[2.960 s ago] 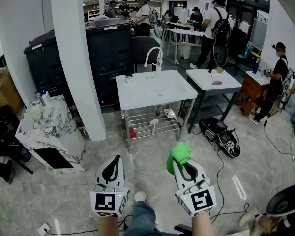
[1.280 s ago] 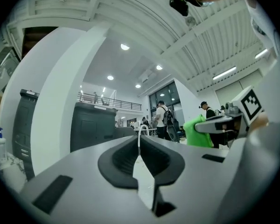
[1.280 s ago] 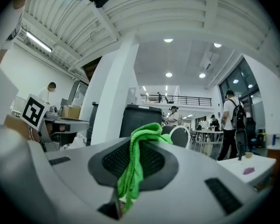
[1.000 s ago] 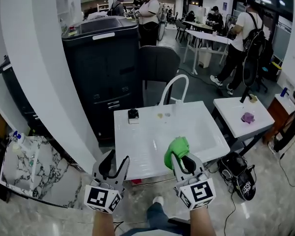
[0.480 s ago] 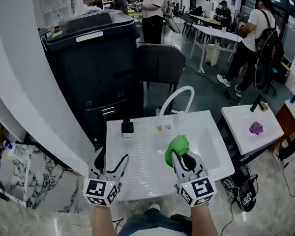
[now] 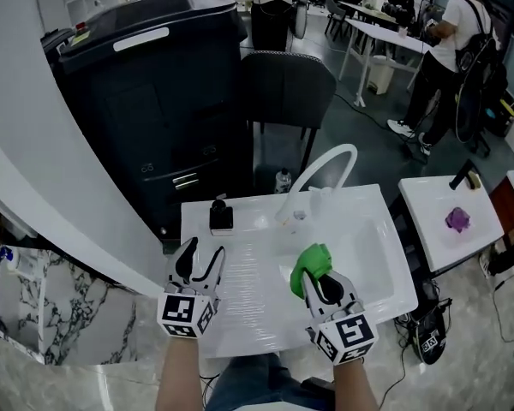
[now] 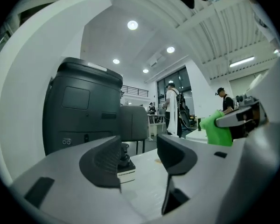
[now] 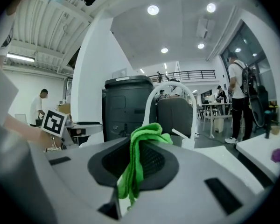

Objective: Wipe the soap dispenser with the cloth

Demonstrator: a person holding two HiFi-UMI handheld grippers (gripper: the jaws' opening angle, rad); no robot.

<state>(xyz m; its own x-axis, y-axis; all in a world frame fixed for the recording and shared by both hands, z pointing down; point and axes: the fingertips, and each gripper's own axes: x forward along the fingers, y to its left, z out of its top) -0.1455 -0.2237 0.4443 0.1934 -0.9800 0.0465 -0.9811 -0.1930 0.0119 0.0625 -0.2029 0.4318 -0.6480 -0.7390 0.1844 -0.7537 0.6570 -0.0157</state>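
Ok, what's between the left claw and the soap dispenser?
Only bare white sink top, seen in the head view. The left claw is closing, empty, short of the soap dispenser.

The left hand-held gripper (image 7: 140, 148) had its jaws apart and closing, framing an untouched small black-and-white soap dispenser (image 7: 125, 166) on the white counter (image 7: 151, 174). Rightward, the right hand-held gripper (image 7: 226, 121) held a crumpled green cloth (image 7: 214, 133).

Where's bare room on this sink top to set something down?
Free: the ribbed middle of the sink top, between soap dispenser and green cloth; also the right side past the cloth. Crowded: the back edge, from dispenser to faucet base.
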